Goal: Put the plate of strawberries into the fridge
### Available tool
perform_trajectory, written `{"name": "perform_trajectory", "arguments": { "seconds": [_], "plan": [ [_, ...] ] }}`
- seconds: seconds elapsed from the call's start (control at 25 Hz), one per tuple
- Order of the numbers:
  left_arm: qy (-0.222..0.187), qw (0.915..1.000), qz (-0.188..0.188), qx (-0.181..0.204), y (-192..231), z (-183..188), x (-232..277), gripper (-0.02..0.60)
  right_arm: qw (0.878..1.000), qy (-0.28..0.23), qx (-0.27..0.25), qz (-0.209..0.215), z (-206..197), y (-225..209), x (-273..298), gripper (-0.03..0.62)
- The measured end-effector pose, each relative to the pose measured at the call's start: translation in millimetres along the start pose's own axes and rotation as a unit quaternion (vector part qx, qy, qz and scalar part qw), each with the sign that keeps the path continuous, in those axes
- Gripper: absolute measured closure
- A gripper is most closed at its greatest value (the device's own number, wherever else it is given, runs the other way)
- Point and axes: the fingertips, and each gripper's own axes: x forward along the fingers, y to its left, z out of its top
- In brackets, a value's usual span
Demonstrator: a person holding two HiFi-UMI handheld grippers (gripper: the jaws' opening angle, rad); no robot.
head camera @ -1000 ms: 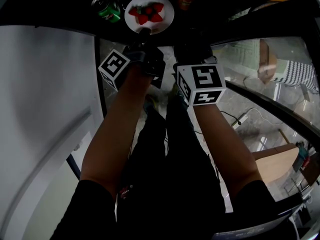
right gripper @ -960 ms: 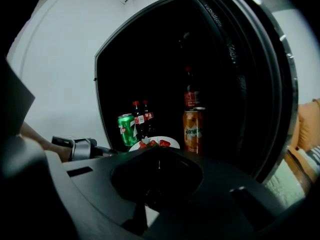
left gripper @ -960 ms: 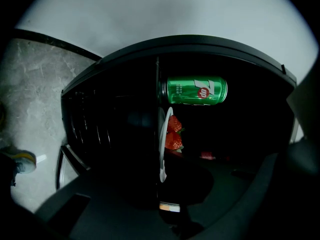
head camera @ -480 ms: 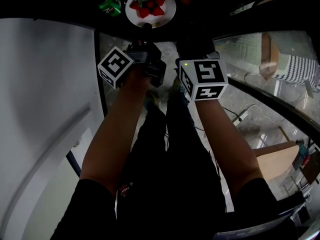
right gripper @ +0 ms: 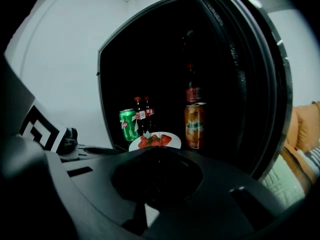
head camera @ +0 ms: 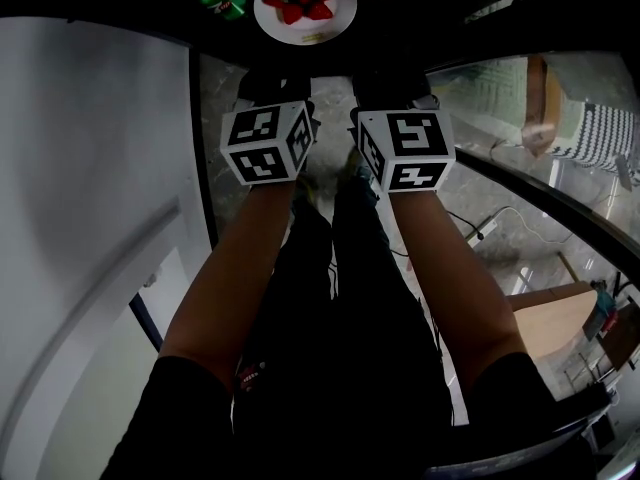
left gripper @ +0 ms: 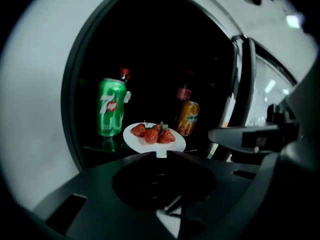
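The white plate (head camera: 322,32) with red strawberries (head camera: 305,3) sits on the dark fridge shelf, at the top of the head view. My left gripper (left gripper: 161,155) hangs just short of the plate's near rim (left gripper: 135,140), free of it. Only a narrow gap shows between its jaw tips, and the strawberries (left gripper: 154,133) lie beyond. My right gripper (right gripper: 159,150) is beside it, level with it and shut on nothing. It faces the same plate (right gripper: 173,143). In the head view both grippers' tips are lost in the dark ahead of the marker cubes (head camera: 268,143).
A green soda can (left gripper: 111,108) stands left of the plate and an orange can (left gripper: 188,117) to its right. Two cola bottles (right gripper: 142,115) stand behind. The open fridge door's dark edge (right gripper: 240,84) rises on the right. The fridge's white wall (head camera: 90,218) is on the left.
The left gripper, which held the plate's rim, has let go and drawn back level with the right one. The plate has stayed on the shelf.
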Motion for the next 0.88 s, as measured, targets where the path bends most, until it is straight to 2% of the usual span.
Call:
{"name": "perform_trajectory", "arguments": {
  "seconds": [0.04,0.08,0.16,0.24,0.44,0.88],
  "plan": [
    [0.000,0.9985,0.008,0.054,-4,1,0,0.532,1.000,0.000,0.000,0.000,-1,0,0,0.588],
    [-0.002,0.9958,0.012,0.091,-9,2,0,0.532,1.000,0.001,0.000,0.000,-2,0,0,0.588],
    [-0.006,0.9918,0.018,0.126,-14,1,2,0.532,1.000,0.003,-0.001,0.001,-5,0,0,0.588],
    [-0.006,0.9899,0.025,0.140,-14,-2,5,0.532,1.000,0.004,-0.008,0.001,-7,0,0,0.588],
    [-0.014,0.9907,0.040,0.129,-10,-6,5,0.532,1.000,0.006,-0.009,0.002,-10,-1,-1,0.588],
    [-0.020,0.9930,0.048,0.106,-6,-3,15,0.532,1.000,0.005,-0.009,0.006,-8,-6,3,0.588]
  ]
}}
